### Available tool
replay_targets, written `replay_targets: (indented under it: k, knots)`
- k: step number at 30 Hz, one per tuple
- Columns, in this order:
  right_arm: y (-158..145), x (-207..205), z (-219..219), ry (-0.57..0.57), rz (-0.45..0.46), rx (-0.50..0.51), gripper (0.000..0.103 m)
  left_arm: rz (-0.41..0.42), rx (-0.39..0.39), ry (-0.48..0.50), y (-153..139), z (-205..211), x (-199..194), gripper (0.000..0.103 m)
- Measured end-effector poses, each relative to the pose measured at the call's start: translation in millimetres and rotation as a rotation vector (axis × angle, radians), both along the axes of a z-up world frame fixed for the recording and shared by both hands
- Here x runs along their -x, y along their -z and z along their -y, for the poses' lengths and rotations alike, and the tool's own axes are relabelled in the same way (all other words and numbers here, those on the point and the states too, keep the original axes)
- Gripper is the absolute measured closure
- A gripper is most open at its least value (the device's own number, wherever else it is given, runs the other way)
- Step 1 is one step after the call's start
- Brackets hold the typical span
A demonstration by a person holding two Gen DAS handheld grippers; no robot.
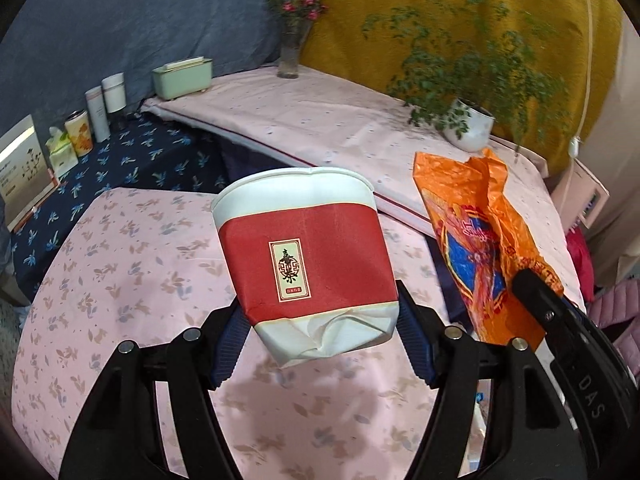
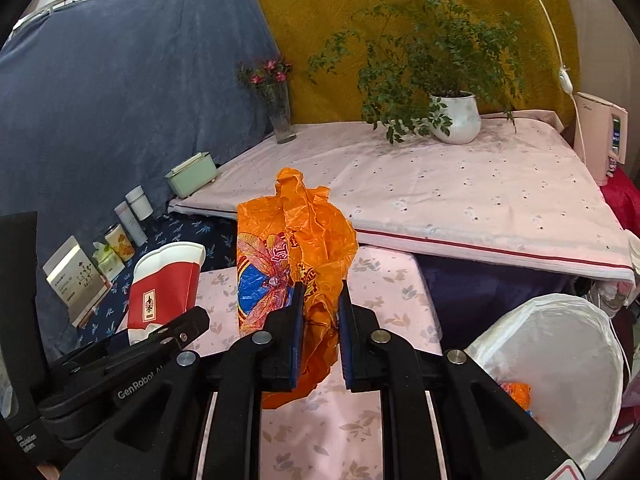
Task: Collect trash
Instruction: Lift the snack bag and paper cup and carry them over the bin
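Cup [image 1: 304,256] pinched; wrapper [image 2: 296,240] clamped upright.

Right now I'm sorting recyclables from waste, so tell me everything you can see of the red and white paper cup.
The red and white paper cup looks like thin paper: white rim, wide red band with a small cream label of dark characters, white base. It is badly crumpled near the bottom and its rim is dented. It is held roughly upright, slightly tilted, above the pink floral tablecloth, pinched at its lower sides by the left hand-held gripper. Nothing else touches it.
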State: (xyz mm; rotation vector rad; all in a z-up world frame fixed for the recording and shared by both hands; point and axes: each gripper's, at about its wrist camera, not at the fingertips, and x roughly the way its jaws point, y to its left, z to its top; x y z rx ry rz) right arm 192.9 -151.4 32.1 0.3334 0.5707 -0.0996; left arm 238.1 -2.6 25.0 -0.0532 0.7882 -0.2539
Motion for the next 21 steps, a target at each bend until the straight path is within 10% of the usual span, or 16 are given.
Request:
replay_targets:
  k: [21]
  knots:
    - [1,90,110,0.178,0.044,-0.072,0.089,0.038,-0.051,0.231,-7,125,76,0.038]
